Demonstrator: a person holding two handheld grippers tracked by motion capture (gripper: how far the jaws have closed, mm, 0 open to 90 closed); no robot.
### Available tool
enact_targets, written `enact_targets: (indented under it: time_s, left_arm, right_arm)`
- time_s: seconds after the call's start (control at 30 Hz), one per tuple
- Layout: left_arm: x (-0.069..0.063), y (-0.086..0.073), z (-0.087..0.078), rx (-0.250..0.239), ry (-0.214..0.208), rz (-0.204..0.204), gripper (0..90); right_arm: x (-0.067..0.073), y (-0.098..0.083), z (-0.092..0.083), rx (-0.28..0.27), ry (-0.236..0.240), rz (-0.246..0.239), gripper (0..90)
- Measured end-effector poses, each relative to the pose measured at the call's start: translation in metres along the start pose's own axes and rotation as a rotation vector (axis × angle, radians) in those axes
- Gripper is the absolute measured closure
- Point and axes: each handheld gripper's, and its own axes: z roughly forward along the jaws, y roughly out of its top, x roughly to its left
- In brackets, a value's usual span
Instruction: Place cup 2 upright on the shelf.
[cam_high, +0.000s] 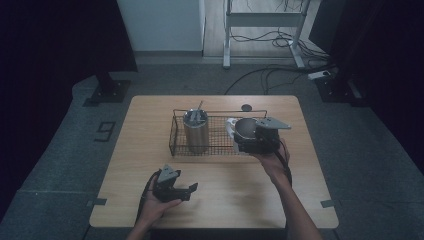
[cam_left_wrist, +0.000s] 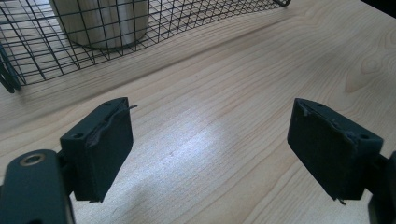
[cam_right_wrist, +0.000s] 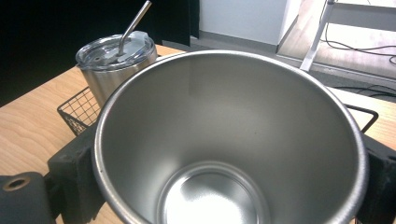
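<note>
My right gripper (cam_high: 241, 136) is shut on an open stainless steel cup (cam_right_wrist: 224, 140), its black fingers (cam_right_wrist: 70, 182) pressing on either side of the rim. In the high view the cup (cam_high: 246, 128) is over the right end of a black wire basket (cam_high: 220, 150). The cup is empty inside. A steel tumbler (cam_high: 195, 131) with a clear lid and a metal straw stands upright in the left half of the basket. My left gripper (cam_high: 189, 190) rests low over the table's front left, open, with bare wood between its pads (cam_left_wrist: 105, 149).
The wooden table (cam_high: 220, 195) has bare room in front of the basket and at both sides. A small dark round thing (cam_high: 246, 107) lies behind the basket. Stands, a desk frame and cables are on the floor beyond the far edge.
</note>
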Motion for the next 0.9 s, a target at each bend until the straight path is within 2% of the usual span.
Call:
enact_targets:
  time_s: [0.17, 0.9]
  left_arm:
    - [0.0, 0.0, 0.0, 0.004, 0.0, 0.0, 14.8]
    - [-0.001, -0.001, 0.001, 0.019, -0.008, 0.006, 15.0]
  right_arm:
    - [0.0, 0.0, 0.005, 0.011, -0.011, -0.018, 6.6]
    - [-0.017, 0.007, 0.027, 0.019, -0.012, 0.009, 6.7]
